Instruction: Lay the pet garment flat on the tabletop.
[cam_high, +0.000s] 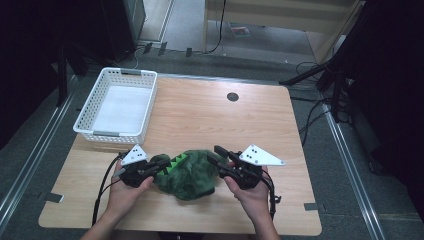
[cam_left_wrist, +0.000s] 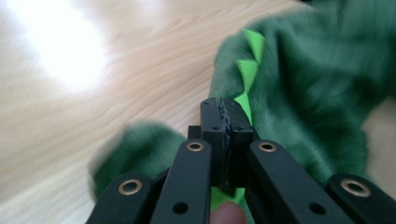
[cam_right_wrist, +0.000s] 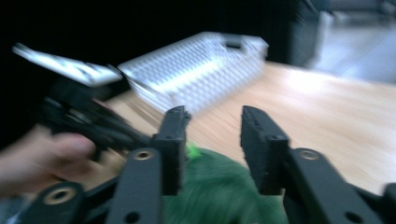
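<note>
A dark green plush thing (cam_high: 189, 172) with a row of light green spikes lies crumpled on the wooden table (cam_high: 210, 115) near the front edge. My left gripper (cam_high: 164, 165) is at its left side. In the left gripper view the jaws (cam_left_wrist: 225, 114) are pressed together on the spiked ridge of the plush (cam_left_wrist: 303, 79). My right gripper (cam_high: 216, 154) hovers at the plush's right side, tilted up. Its two jaws (cam_right_wrist: 212, 140) stand apart with nothing between them, and the plush (cam_right_wrist: 219, 191) lies below them.
A white slatted basket (cam_high: 117, 105) with a pale liner stands at the table's back left corner, also in the right gripper view (cam_right_wrist: 201, 74). A dark round grommet (cam_high: 232, 96) sits in the tabletop at the back. Bare wood lies behind the plush.
</note>
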